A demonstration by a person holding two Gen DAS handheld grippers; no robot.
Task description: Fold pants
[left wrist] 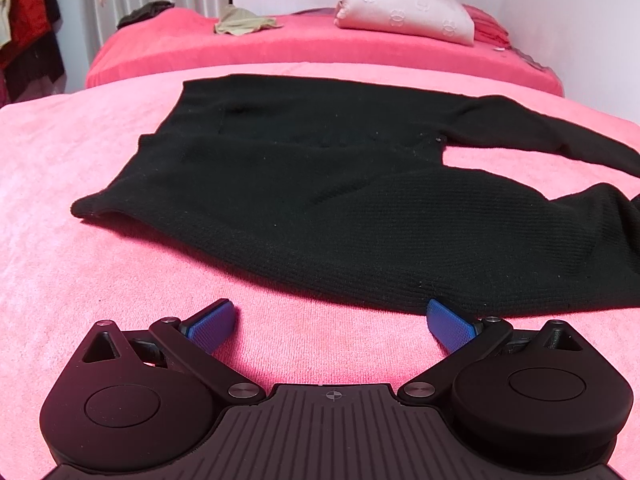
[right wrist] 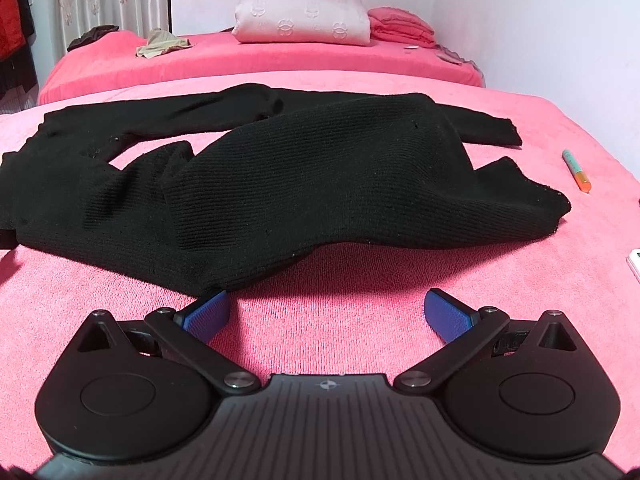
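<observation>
Black knit pants (left wrist: 320,184) lie spread on a pink towel-covered surface (left wrist: 80,280). The left wrist view shows the waist at left and two legs running off to the right. The right wrist view shows the legs (right wrist: 320,176), the near one humped and rumpled, its cuff at right. My left gripper (left wrist: 332,312) is open and empty, just short of the near leg's edge. My right gripper (right wrist: 328,304) is open and empty, its left pad (right wrist: 208,312) close to the near leg's edge.
A green and orange pen (right wrist: 576,170) lies on the pink surface right of the cuffs. A white object (right wrist: 634,262) sits at the right edge. Behind is a pink bed with a folded pale quilt (right wrist: 304,18) and loose clothes (right wrist: 162,44).
</observation>
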